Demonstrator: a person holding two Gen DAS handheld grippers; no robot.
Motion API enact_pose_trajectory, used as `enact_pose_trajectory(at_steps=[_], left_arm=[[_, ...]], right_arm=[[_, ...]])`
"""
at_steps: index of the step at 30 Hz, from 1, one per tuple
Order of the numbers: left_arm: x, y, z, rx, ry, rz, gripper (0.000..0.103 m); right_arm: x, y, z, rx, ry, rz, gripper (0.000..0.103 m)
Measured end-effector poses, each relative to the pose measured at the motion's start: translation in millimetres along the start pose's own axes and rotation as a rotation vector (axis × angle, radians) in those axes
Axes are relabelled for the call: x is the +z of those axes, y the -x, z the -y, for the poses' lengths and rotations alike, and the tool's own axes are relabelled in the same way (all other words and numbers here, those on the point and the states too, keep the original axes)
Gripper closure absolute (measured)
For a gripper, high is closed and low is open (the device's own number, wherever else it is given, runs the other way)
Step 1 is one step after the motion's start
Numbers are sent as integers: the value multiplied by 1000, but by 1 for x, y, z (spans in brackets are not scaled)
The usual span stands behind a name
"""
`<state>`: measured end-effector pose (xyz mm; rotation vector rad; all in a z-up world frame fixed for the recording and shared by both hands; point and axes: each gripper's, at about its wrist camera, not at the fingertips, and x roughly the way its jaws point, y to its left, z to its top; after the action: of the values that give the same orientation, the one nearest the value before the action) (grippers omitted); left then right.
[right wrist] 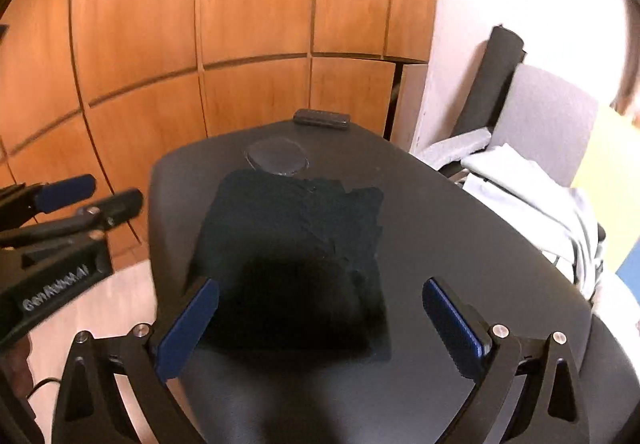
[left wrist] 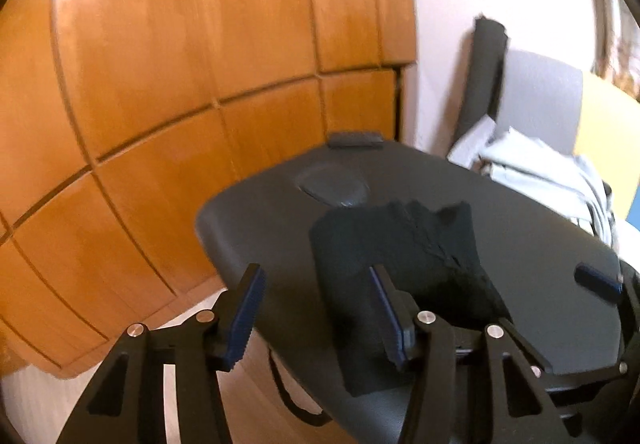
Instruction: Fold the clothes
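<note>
A dark folded garment lies flat on the black table, and it also shows in the left wrist view. My right gripper is open and empty, just above the garment's near edge, one finger on each side. My left gripper is open and empty at the table's left edge, its right finger over the garment's near left part. The left gripper also shows in the right wrist view, left of the table. The right gripper's fingertip shows in the left wrist view.
A small dark block sits at the table's far edge, near a round recess. A grey chair at the right holds a pile of pale clothes. A wooden panelled wall stands behind.
</note>
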<state>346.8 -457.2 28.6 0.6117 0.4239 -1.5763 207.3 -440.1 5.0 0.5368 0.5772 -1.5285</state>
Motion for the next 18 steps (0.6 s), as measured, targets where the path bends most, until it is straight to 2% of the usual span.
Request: enact_pose_trajectory(at_steps=[4,9,14,18], left_arm=[[-9,-3,-2,-8,-10,-57,49],[-21,-7,-1,-58,14,-95,49],[-26,15,3,-59,17,6,52],[-21,26,1,-52,46,25,51]], right_arm=[[-13,26,-11,-2,-5,33,0],[-18,42,-29,-61,83,56,0],[-21,51,-35,-97,98,69,0],[-20,56,-32,-120,74,79,0]])
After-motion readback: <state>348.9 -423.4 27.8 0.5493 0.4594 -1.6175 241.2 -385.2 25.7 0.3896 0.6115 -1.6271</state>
